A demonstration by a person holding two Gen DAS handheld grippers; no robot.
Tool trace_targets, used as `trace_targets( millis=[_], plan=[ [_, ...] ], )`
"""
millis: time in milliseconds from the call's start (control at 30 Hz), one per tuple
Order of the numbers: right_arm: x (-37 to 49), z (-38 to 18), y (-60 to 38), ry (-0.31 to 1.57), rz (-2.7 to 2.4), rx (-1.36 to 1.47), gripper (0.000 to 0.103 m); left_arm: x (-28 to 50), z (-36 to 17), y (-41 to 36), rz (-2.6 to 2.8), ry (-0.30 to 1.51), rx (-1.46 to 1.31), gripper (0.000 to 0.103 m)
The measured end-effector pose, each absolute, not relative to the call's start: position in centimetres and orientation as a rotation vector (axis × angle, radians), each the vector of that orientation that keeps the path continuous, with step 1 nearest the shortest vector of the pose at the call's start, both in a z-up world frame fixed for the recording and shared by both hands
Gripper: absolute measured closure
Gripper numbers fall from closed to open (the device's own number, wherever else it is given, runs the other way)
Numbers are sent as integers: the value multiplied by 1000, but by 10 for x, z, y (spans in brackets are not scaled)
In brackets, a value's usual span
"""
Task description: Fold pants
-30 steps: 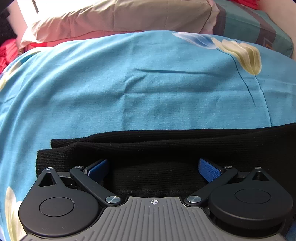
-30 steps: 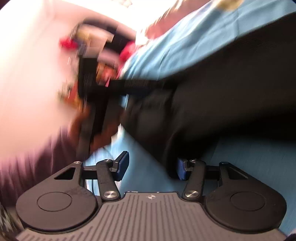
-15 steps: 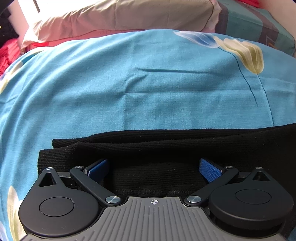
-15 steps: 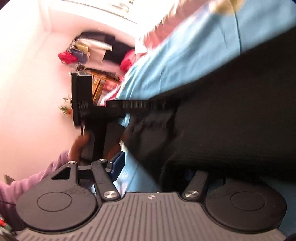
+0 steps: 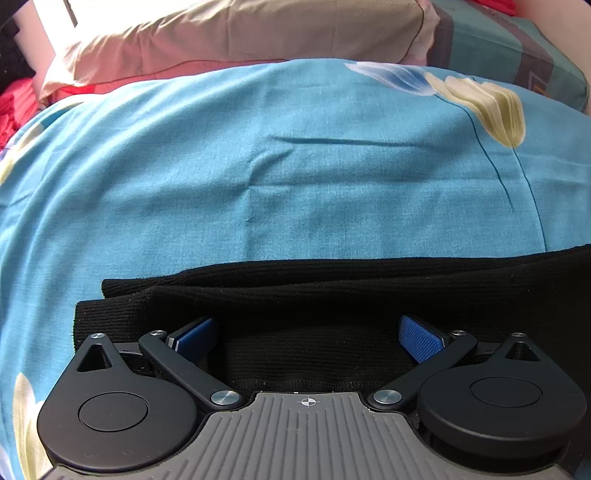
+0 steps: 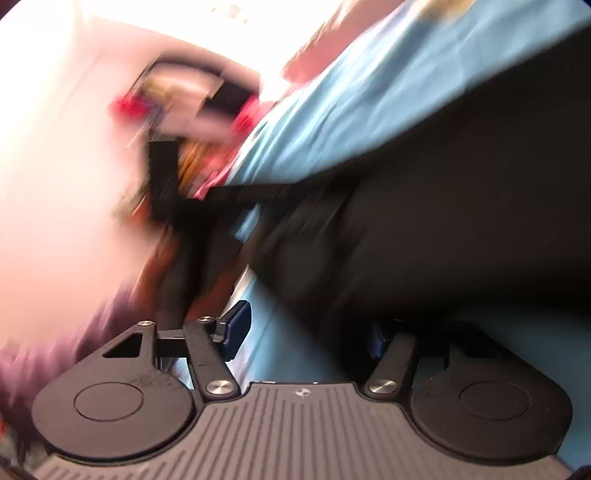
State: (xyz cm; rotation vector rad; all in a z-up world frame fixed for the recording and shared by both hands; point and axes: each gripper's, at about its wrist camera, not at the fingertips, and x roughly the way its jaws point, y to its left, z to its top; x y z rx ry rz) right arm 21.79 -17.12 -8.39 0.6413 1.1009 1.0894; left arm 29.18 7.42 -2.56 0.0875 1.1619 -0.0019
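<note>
While folding black pants [image 5: 332, 295] below left gripper [image 5: 308, 334], spread wide, nothing grasped; right gripper [image 6: 306, 328] opening, empty. Advise pinching hems squarely, keeping edges aligned.

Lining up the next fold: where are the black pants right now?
In the left wrist view, the black pants lie across the blue floral bedsheet, just ahead of the left gripper.

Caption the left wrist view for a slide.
Left hand-held gripper open over folded black pants on a blue floral bedsheet, pillows behind.

Both wrist views look closely at black pants [image 5: 314, 295] on bed.
</note>
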Motion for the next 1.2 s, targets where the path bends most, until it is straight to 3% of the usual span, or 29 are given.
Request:
trace_targets(
  millis=[100,200,300,500,567,633,733,833,933,1000,1067,1133,1200],
  plan=[
    [181,-66,-163,1012,1078,358,34,293,-25,75,-8,1165,88,0],
    [183,-49,-190,1029,974,407,33,293,-25,75,-3,1161,82,0],
    [180,-34,-223,924,833,433,31,290,-25,75,-1,1149,80,0],
    [181,-52,-233,808,674,609,34,286,-25,75,0,1127,82,0],
    [188,-58,-234,795,657,587,46,285,-25,75,-1,1126,84,0],
    [197,-65,-251,789,609,625,84,285,-25,75,-2,1124,85,0],
    [211,-78,-297,789,462,758,102,285,-25,74,2,1119,83,0],
    [209,-76,-349,726,291,801,103,285,-25,74,9,1117,81,0],
    [200,-69,-395,638,83,845,90,285,-25,74,11,1120,80,0],
    [192,-65,-411,574,-72,871,87,286,-25,74,14,1122,80,0],
    [190,-59,-409,579,-60,867,63,286,-24,73,20,1124,83,0],
    [193,-50,-387,619,9,704,61,286,-24,72,26,1124,82,0],
    [197,-49,-377,644,-2,535,73,286,-24,71,31,1124,82,0]
  ],
)
